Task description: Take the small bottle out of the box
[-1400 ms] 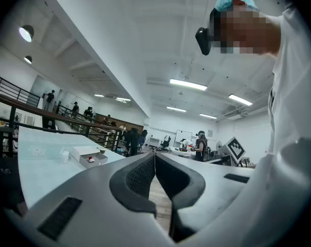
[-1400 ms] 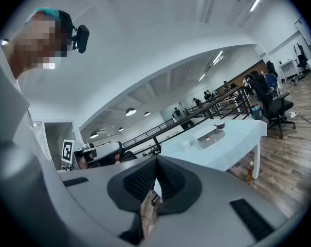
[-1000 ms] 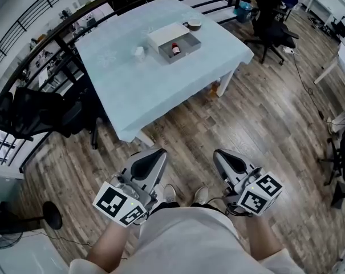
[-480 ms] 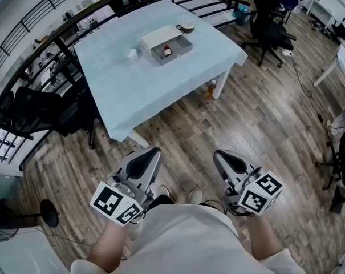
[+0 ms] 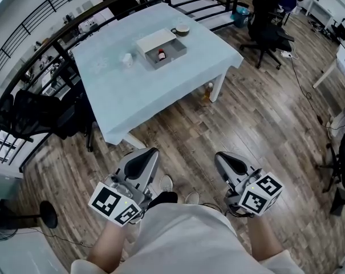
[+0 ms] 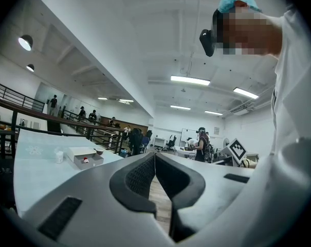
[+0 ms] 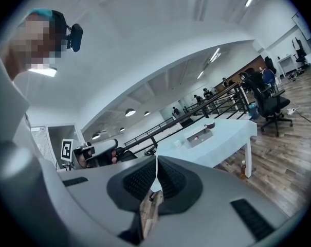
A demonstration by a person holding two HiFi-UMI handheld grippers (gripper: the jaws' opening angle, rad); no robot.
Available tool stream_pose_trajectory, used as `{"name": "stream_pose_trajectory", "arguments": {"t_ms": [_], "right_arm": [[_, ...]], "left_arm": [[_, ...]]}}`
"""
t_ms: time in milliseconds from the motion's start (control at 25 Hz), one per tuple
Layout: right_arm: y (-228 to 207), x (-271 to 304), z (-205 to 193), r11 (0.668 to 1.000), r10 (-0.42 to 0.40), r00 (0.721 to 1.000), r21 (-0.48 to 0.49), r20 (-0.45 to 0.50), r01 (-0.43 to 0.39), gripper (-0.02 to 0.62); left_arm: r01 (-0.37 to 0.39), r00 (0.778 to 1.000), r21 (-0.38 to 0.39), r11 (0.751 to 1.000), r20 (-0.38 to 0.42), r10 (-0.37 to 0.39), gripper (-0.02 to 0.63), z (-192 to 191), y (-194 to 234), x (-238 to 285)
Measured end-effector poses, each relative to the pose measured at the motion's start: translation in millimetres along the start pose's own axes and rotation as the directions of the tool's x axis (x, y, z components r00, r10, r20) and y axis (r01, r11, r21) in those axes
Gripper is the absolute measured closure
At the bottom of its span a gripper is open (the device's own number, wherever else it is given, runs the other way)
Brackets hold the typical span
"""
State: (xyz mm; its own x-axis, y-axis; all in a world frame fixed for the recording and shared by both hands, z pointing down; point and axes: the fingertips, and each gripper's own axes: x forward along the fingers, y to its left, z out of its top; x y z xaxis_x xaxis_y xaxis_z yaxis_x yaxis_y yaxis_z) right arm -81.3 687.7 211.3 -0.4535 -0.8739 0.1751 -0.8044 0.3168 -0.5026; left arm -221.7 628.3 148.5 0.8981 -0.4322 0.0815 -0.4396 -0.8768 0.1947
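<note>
The small bottle [image 5: 161, 53], red-capped, stands upright inside the open grey box [image 5: 178, 51], near the middle of it; the box's white lid [image 5: 155, 39] lies against its far side, touching it; a small white cup [image 5: 127, 60] stands on its own just to the left of the box, and a dark bowl [image 5: 182, 29] sits behind the box near the far corner; all of this rests on the surface [image 5: 143, 93], which is draped in a pale blue cloth hanging over its edges; under the near right corner a drink bottle [image 5: 210, 88] stands on the wooden floor [image 5: 252, 113]; a black railing [image 5: 47, 30] curves round behind the surface, and a black office chair [image 5: 269, 33] is parked off to the right; the person stands well back from the surface, shoes [image 5: 166, 182] on the boards, with both tools held low by the waist and well apart from the box; the left tool [image 5: 149, 151] points forward with its jaws pressed together and nothing between them, its own view showing the ribbed pads meeting in a thin line; the right tool [image 5: 220, 155] is likewise pressed together and carries nothing, only a sliver of floor showing below the closed pads.
</note>
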Motion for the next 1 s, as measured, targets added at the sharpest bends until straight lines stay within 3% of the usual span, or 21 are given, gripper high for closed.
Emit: {"name": "stream_pose_trajectory", "arguments": {"t_ms": [560,1000], "right_arm": [[-53,14,13,0.999,-0.028,1.000,0.029,-0.011,0.028,0.572],[-96,65,26,0.998,-0.048,0.998,0.026,-0.044,0.049,0.572]], "left_arm": [[0.003,1.000,-0.011,1.000,0.000,-0.003,0.586,-3,22,49],[0.000,1.000,-0.043,0.999,0.007,0.000,0.586,-8,78,93]]}}
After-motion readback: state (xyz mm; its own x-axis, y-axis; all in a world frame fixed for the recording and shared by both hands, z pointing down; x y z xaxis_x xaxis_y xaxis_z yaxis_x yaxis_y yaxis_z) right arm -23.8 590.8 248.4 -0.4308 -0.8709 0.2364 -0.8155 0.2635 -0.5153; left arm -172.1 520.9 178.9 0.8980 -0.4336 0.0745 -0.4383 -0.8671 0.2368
